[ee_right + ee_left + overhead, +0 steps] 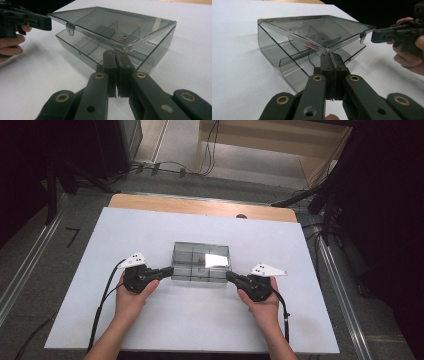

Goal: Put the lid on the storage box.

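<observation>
Both grippers, left (331, 58) and right (115, 55), fingers pressed together, prop the compartment box's lid (312, 28) from opposite corners, seemingly lifting evenly.

compartment box (200, 262) mid table (150, 330) | L gripper (169, 270) at box's left front corner | R gripper (230, 276) at right front corner | lid (312, 27) tilted over tray
</observation>
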Demonstrator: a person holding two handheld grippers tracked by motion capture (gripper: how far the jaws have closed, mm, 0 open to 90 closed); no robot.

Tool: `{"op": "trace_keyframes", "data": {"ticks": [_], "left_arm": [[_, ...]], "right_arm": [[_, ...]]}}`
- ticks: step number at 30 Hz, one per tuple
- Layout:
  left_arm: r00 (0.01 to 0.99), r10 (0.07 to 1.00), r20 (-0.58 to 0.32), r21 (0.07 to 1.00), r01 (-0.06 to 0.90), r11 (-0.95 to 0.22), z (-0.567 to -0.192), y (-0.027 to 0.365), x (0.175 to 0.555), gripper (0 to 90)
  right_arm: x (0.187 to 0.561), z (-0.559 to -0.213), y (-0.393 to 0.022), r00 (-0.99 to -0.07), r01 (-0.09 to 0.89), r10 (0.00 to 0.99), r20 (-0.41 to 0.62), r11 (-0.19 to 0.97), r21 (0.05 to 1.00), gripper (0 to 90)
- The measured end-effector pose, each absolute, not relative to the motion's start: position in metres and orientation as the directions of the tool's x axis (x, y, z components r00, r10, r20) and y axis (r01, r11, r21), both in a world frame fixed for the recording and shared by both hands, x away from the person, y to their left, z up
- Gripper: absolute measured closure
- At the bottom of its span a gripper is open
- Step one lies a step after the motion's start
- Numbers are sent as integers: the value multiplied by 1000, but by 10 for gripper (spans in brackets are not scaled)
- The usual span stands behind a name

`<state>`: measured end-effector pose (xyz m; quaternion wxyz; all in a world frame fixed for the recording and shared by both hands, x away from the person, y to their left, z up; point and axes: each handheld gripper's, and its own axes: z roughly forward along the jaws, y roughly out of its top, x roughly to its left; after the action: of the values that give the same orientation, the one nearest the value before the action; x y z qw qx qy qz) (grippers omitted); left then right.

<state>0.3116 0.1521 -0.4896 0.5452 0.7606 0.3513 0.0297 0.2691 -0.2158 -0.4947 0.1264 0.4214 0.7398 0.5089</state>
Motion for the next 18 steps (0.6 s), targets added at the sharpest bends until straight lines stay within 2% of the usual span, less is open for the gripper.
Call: {"op": "trace_keyframes", "data": {"ticks": [18], "left_arm": [[729, 590, -348, 830, 532, -168, -501, 153, 305, 873]], "right_arm": [[262, -512, -219, -580, 519, 765, 279, 84, 851, 847]]}}
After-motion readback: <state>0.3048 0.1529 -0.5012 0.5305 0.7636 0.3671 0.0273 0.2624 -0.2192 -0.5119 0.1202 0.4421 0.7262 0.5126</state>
